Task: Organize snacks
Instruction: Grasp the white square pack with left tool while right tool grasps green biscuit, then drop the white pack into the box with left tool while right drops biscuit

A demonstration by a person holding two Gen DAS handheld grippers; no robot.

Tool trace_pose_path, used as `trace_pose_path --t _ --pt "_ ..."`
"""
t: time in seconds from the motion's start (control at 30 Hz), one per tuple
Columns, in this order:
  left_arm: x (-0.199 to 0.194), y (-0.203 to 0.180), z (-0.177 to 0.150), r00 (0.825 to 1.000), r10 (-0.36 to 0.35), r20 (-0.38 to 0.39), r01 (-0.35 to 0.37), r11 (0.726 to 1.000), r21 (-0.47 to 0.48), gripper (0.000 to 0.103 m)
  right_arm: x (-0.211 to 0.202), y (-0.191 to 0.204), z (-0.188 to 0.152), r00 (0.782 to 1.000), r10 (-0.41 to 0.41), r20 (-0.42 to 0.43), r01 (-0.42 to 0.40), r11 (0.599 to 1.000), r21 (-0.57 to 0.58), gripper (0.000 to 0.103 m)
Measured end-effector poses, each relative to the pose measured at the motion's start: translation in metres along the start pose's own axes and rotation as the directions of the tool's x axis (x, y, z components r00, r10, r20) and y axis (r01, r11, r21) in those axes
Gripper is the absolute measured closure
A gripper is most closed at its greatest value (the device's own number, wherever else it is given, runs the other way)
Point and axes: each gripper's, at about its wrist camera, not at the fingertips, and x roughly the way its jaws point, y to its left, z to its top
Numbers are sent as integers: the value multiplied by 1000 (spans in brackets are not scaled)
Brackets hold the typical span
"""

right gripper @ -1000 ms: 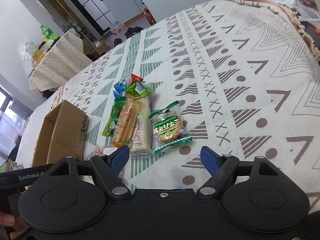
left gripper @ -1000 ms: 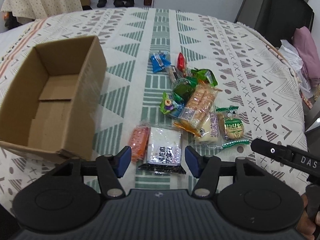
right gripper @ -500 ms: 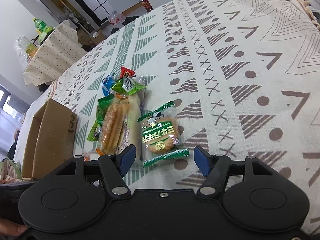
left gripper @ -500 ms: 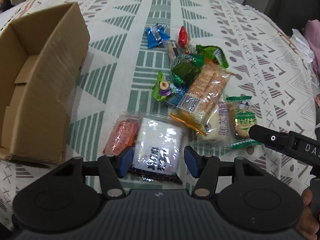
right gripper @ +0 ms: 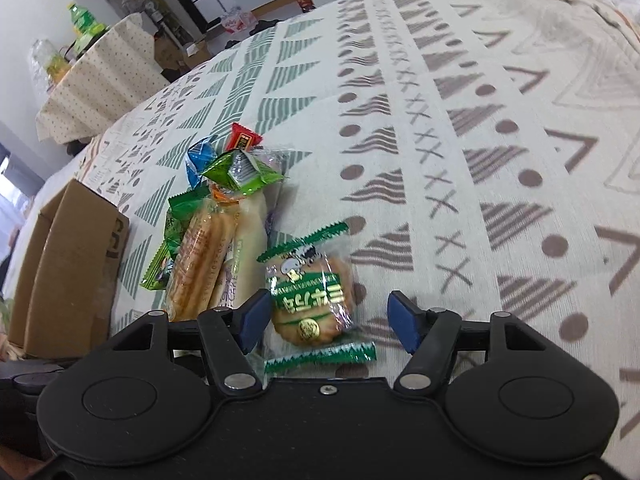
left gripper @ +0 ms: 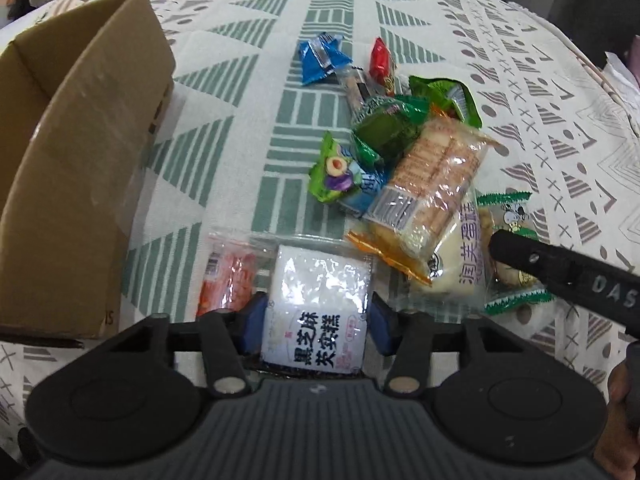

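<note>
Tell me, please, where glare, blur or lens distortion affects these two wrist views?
Left wrist: glare whitens the top of the white cake packet between the left gripper fingers; the tablecloth stripes bow. Right wrist: the green-trimmed cracker pack is slightly soft; the far room tilts and curves.

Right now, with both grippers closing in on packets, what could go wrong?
The left gripper straddles the white cake packet, with the orange packet right beside one finger; it might get pinched or dragged along. The right gripper brackets the green-trimmed biscuit packet off-center, so closing could catch only crinkly wrapper and slip.
</note>
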Motion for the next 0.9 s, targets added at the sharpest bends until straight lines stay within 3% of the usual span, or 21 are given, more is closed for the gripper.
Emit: trace_pose_path --t 0.27,0.33,0.43,0.9 --pt "-6 3 -2 1000 -18 3 18 1000 -10 56 12 30 -6 994 -108 5 107 975 -193 38" --pt "-11 4 -4 1000 -23 11 23 1000 -10 56 12 32 -8 991 -136 16 136 966 -220 48" --pt "-19 5 -5 999 -39 25 39 999 -8 56 7 30 -8 990 -136 22 138 968 -207 56" --pt "-71 21 -8 987 -73 144 74 997 -6 56 -41 45 -5 979 -155 131 177 969 -175 56"
